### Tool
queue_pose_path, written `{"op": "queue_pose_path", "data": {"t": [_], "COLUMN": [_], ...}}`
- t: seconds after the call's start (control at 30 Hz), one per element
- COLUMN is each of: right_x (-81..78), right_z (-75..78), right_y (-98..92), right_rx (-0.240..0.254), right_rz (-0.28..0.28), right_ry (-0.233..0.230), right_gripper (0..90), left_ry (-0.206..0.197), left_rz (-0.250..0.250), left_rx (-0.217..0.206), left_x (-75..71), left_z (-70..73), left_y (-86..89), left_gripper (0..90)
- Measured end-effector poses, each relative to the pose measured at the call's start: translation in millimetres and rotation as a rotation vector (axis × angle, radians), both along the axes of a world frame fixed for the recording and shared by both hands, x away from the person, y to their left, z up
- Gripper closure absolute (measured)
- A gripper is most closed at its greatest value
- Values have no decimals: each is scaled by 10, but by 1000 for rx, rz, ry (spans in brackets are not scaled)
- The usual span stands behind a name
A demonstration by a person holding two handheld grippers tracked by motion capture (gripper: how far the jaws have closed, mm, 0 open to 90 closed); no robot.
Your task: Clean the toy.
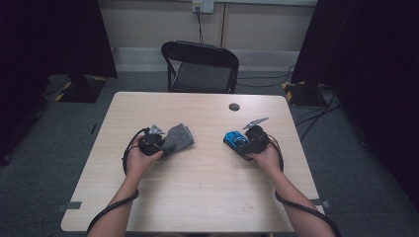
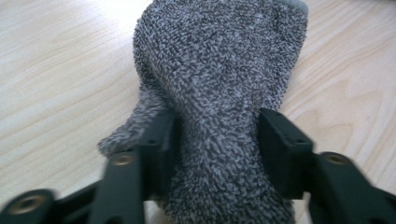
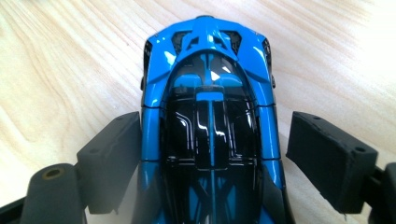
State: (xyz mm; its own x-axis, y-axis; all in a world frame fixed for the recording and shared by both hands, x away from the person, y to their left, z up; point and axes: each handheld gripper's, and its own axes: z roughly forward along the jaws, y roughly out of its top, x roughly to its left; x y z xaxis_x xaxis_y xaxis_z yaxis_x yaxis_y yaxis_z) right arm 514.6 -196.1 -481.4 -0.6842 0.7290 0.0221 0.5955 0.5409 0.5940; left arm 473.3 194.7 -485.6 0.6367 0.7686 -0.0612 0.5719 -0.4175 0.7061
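Observation:
A grey knitted sock [image 1: 180,137] lies on the wooden table [image 1: 197,197], left of centre. My left gripper [image 1: 160,143] sits at its near end. In the left gripper view the sock [image 2: 219,70] runs between the two jaws of my left gripper [image 2: 217,144]; they stand apart, with the fabric brushing both pads, not squeezed. A blue and black toy car [image 1: 234,138] rests right of centre. My right gripper [image 1: 245,143] straddles its rear. In the right gripper view the car [image 3: 210,93] sits between the jaws of my right gripper [image 3: 212,149], with a clear gap at the right pad.
A black folding chair [image 1: 200,66] stands behind the table's far edge. A small dark round cap [image 1: 234,106] is set in the tabletop near the back. Black stands and cables [image 1: 306,94] flank the table on the carpet.

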Motion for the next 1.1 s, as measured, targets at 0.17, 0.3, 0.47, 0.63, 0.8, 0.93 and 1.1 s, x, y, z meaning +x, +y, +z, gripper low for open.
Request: {"op": "queue_pose_path", "data": {"t": [0.17,0.3,0.47,0.63,0.8,0.93,1.1], "right_x": [-13,-38,-72,-106,-149,-176,-191], "right_z": [61,122,198,274,360,403,446], "right_y": [-13,-22,-33,-11,12,27,54], "right_rx": [19,15,35,44,52,54,33], "right_rz": [2,2,12,22,33,36,50], "right_ry": [-9,-24,-36,-48,-61,-63,-75], "right_gripper": [156,151,145,139,134,129,121], "left_ry": [12,-3,-9,-13,-22,-21,-18], "left_rz": [-2,-2,6,7,-1,-16,-32], "left_rx": [-6,-5,-20,-28,-38,-29,-50], "left_x": [3,-11,-49,-81,-129,-152,-163], "left_z": [22,99,187,248,317,377,417], "left_y": [-32,-29,-7,14,-27,-69,-103], "left_gripper": [294,263,255,249,244,247,246]}}
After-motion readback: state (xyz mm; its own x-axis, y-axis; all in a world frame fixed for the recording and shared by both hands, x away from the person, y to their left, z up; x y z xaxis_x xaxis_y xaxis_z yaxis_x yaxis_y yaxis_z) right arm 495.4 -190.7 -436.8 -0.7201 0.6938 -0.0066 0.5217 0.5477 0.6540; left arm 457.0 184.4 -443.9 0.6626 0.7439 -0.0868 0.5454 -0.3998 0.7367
